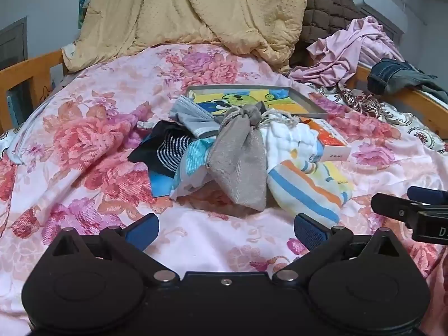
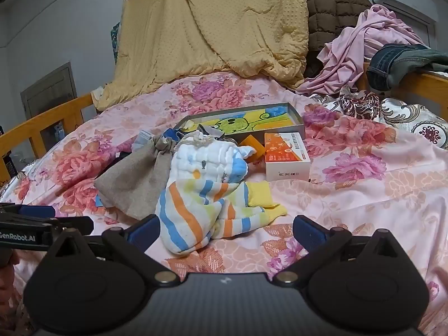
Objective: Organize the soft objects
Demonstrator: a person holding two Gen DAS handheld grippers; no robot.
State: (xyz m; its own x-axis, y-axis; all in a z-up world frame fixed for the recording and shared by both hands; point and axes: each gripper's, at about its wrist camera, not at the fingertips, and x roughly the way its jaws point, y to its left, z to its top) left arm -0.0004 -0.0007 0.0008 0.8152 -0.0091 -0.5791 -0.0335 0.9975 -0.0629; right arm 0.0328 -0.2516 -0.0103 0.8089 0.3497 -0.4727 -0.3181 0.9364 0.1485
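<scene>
Left wrist view: left tool (image 1: 226,228) spread wide, empty; black-and-white striped sock (image 1: 170,151) visible.
Right wrist view: right tool (image 2: 224,228) spread, empty, around striped pastel towel (image 2: 196,212); sock hidden.

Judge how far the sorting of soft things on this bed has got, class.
Done: one cartoon towel lies flat in the grey tray. In hand: nothing; left gripper and right gripper are open, empty. Left: striped towel, grey pouch, white cloth, face mask remain heaped.

Orange-white carton (image 2: 286,155) beside grey tray (image 2: 296,115); wooden bed rail (image 1: 30,71); air conditioner (image 1: 380,2) on wall.
</scene>
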